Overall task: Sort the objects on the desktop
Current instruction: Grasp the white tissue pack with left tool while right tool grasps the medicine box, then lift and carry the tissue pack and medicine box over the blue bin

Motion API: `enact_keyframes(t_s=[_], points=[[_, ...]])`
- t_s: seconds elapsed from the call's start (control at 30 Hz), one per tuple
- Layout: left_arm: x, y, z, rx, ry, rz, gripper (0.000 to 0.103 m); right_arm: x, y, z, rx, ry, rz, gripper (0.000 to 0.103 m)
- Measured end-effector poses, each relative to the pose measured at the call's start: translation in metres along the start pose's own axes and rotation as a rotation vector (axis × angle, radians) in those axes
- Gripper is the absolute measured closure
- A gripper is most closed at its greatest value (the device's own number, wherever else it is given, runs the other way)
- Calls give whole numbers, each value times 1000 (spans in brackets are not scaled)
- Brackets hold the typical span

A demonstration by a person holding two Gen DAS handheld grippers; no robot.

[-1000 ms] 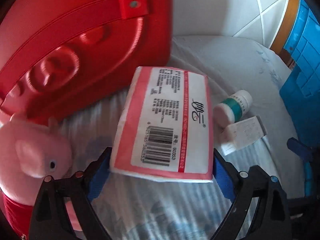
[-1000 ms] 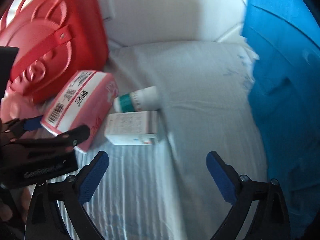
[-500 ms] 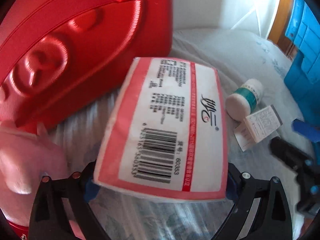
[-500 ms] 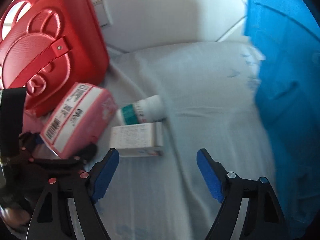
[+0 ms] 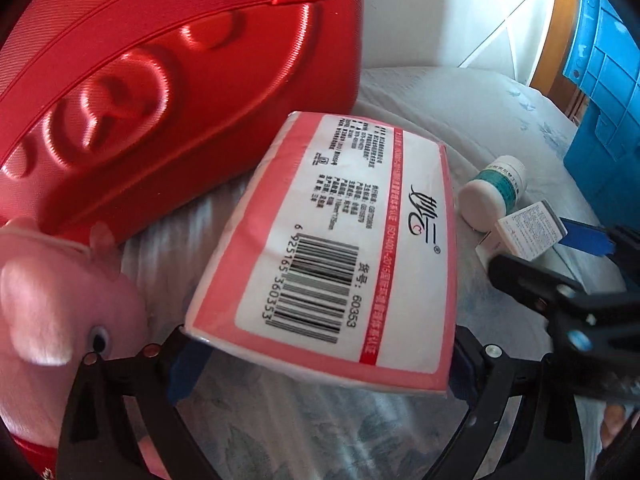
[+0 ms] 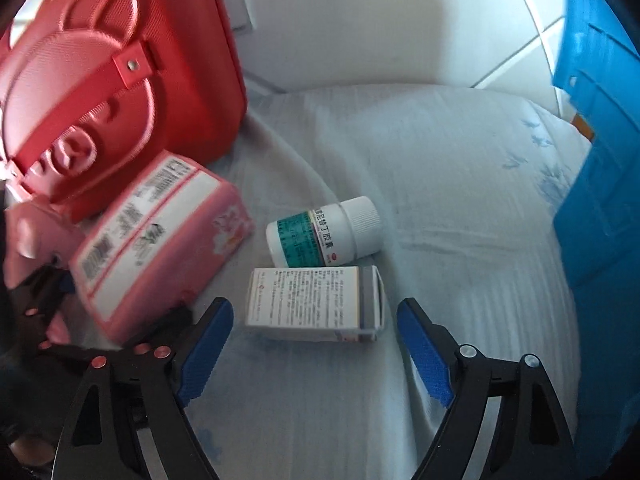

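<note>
my left gripper (image 5: pixel 320 364) pinching pink tissue pack (image 5: pixel 340 256), keep squeeze light. my right gripper (image 6: pixel 316 344) jaws opening, nothing between; centre on white box (image 6: pixel 312 300), avoid bottle (image 6: pixel 320 232).

On the white cloth (image 6: pixel 460 168), the right gripper (image 6: pixel 316 344) has its jaws opening, apart from a white medicine box (image 6: pixel 312 304) lying ahead; a white bottle (image 6: pixel 324 232) touches the box's far side. A blurred pink pack (image 6: pixel 160 240), perhaps tissues, sits left.
</note>
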State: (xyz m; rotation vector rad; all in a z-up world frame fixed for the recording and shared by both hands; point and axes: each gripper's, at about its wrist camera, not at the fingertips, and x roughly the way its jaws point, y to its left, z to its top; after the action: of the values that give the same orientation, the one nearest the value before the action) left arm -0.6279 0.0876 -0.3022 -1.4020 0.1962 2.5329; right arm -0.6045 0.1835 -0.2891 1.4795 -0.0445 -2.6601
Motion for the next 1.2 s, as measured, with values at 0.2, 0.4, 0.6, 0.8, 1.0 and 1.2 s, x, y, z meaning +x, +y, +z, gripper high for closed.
enact_keyframes(t_s=[0.2, 0.4, 0.6, 0.8, 1.0, 1.2], points=[[-11, 4, -6, -26, -7, 29, 8, 5, 10, 5, -22, -15, -7, 41], [-55, 14, -23, -80, -35, 50, 9, -16, 13, 14, -44, -79, 11, 41], [-131, 26, -42, -138, -89, 98, 11, -76, 34, 0, -96, -130, 0, 42], [-224, 39, -77, -176, -162, 127, 12, -160, 49, -20, -136, -210, 48, 42], [-319, 42, -109, -220, -260, 159, 12, -268, 79, -55, -181, -302, 73, 42], [-396, 41, -147, -224, -337, 171, 12, -364, 103, -96, -226, -393, 74, 42]])
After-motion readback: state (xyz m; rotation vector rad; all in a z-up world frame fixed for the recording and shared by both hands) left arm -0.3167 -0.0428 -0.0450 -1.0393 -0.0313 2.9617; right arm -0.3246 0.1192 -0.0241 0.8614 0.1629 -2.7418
